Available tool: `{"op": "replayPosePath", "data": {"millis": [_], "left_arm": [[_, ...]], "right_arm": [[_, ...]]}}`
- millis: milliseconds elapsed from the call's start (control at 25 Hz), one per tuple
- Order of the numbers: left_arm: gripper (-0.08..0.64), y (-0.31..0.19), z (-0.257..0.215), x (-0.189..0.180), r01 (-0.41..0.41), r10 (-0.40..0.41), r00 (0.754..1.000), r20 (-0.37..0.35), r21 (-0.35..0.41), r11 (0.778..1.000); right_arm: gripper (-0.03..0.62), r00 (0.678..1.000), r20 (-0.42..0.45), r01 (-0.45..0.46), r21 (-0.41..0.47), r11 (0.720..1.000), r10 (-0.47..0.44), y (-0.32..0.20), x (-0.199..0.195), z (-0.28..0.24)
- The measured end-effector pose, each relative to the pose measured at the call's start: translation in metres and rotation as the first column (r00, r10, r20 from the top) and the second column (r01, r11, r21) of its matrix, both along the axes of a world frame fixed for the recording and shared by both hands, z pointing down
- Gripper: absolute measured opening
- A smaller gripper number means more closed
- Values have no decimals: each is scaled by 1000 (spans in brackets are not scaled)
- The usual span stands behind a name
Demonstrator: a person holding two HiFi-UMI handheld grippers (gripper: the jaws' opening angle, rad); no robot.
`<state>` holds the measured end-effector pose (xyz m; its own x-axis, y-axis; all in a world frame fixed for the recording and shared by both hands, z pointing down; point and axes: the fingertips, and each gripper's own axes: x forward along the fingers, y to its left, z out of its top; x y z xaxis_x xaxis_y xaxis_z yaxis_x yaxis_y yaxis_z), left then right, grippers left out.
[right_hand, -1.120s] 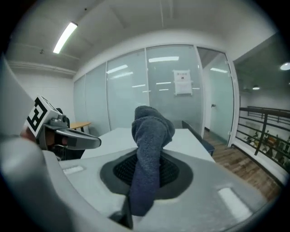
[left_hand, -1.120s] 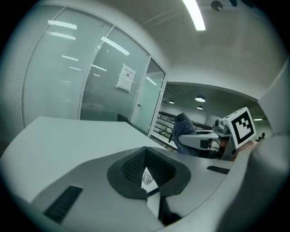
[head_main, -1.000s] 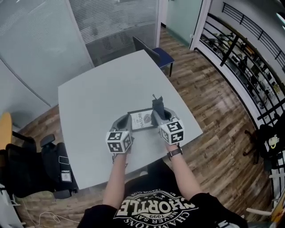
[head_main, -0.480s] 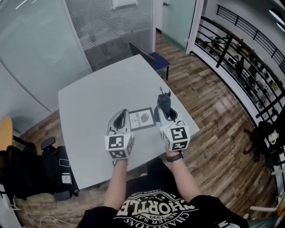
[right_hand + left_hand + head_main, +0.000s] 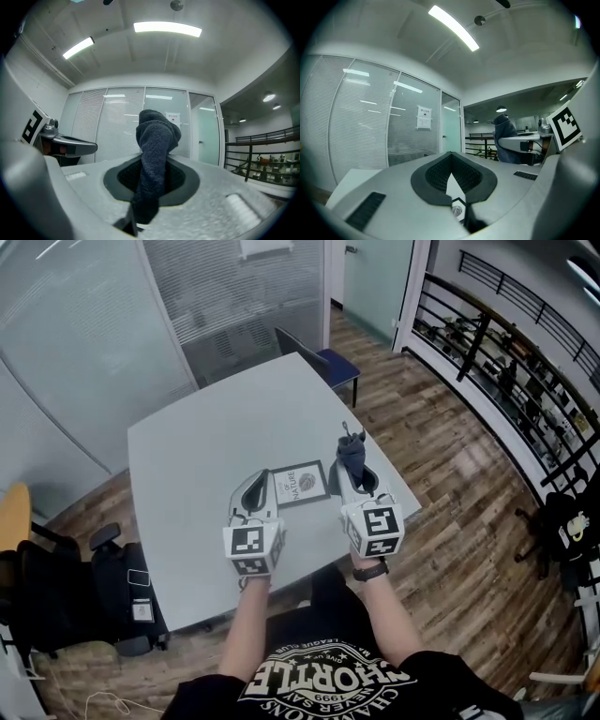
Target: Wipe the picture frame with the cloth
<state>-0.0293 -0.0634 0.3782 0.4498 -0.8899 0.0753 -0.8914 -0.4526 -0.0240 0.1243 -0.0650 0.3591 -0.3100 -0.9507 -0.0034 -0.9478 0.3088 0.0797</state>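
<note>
The left tongs (image 5: pixel 450 158) have their jaws brought together at the tips, the dark ribbed pads bowing outward into a heart-shaped opening behind them. Nothing is gripped between them. Through the small gap low in that opening, a sliver of white mat and a leaf print shows.

The right tongs (image 5: pixel 354 482) are clamped on a dark blue-grey cloth (image 5: pixel 154 140). The cloth is bunched into a thick roll that runs up between the pads, and its rounded end stands out past the jaw tips. In the head view this end pokes up and away from the person.

The picture frame (image 5: pixel 301 484) lies flat on the light grey counter (image 5: pixel 202 442), face up. It has a thin dark border around a white mat with print and a small round leaf motif. It sits between the two tongs, just beside each, towards the counter's near edge. Neither set of tongs can be seen touching it, and the cloth is off it as well, to its right.

Both tongs point away from the person, and their own views look up towards the ceiling lights and the glass partition with blinds. A blue chair (image 5: pixel 330 360) stands at the counter's far corner.
</note>
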Motion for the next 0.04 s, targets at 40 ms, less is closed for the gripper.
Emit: {"op": "replayPosePath", "data": {"millis": [40], "left_arm": [[-5,3,0,-2,-1,1,1000,1,0,1000]], "right_arm": [[67,1000,-1,0,-2,1000,0,2,-2,0]]}}
